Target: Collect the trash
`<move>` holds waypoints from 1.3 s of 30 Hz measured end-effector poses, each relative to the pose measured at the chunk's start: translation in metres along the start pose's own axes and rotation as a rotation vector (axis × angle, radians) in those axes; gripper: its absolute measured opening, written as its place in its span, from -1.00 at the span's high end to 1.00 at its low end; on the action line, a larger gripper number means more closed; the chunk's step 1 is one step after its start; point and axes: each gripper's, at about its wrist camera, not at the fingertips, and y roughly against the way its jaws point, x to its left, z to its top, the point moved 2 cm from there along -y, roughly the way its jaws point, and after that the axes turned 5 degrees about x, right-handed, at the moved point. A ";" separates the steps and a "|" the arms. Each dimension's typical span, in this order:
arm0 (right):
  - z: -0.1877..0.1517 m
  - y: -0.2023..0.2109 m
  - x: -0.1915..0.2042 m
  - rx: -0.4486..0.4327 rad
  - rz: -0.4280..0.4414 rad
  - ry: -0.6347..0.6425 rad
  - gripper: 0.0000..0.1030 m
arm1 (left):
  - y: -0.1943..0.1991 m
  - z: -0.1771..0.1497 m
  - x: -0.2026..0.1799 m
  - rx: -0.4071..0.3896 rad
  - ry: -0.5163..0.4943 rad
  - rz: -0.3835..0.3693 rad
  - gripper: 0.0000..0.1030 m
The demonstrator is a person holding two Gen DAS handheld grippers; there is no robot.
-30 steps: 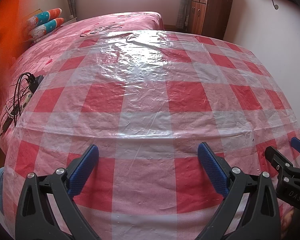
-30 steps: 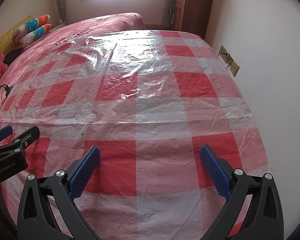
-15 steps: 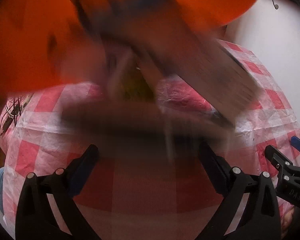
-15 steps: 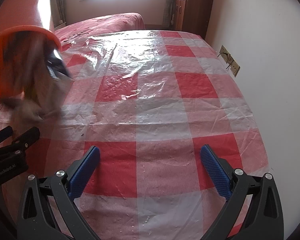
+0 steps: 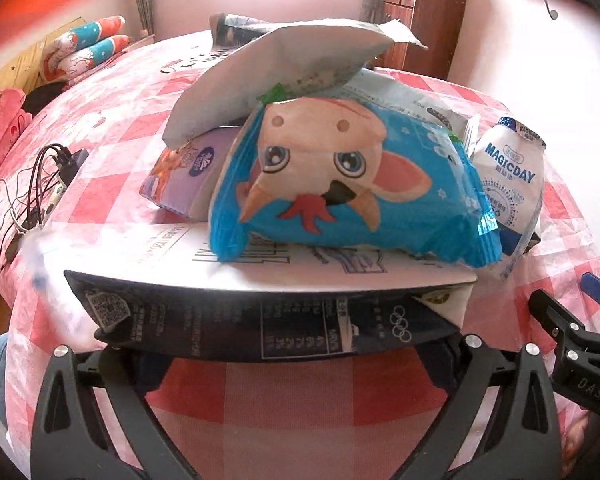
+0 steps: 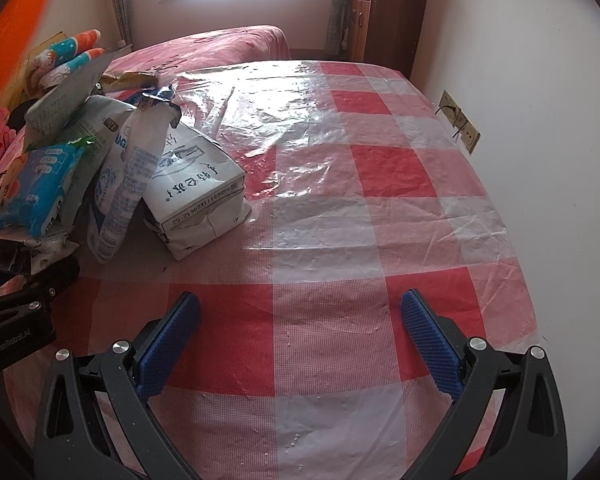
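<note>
A heap of trash lies on the red-checked table [image 6: 380,240], straight in front of my left gripper [image 5: 292,320]. A flattened black-and-white carton [image 5: 260,312] rests over its spread fingers and hides the pads. On the carton sit a blue cartoon snack bag [image 5: 340,192], a white MAGICDAY bag [image 5: 508,184], a purple pack [image 5: 184,176] and a grey-white bag [image 5: 276,68]. In the right wrist view the heap is at the left, with a white milk carton [image 6: 200,196] nearest. My right gripper [image 6: 306,340] is open over bare cloth, to the right of the heap.
A blurred orange shape [image 6: 16,8] fills the upper left corner. Cables and a power strip [image 5: 40,192] lie off the table's left edge. A pink bed [image 6: 220,46], a wooden cabinet [image 6: 388,12] and a wall with sockets [image 6: 460,124] stand beyond.
An orange container swept over the bare table and left the trash heap in front of my left gripper. Neither gripper has moved.
</note>
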 end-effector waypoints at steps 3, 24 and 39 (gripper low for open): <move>0.000 0.000 0.001 0.000 0.000 0.000 -0.93 | 0.000 0.000 0.000 0.000 0.000 -0.001 -0.93; 0.000 0.001 0.000 0.000 0.002 -0.001 -0.93 | -0.001 0.001 -0.002 0.001 -0.001 0.000 -0.93; -0.001 0.000 0.000 0.000 0.002 0.000 -0.93 | -0.001 0.001 -0.003 0.001 -0.001 0.000 -0.93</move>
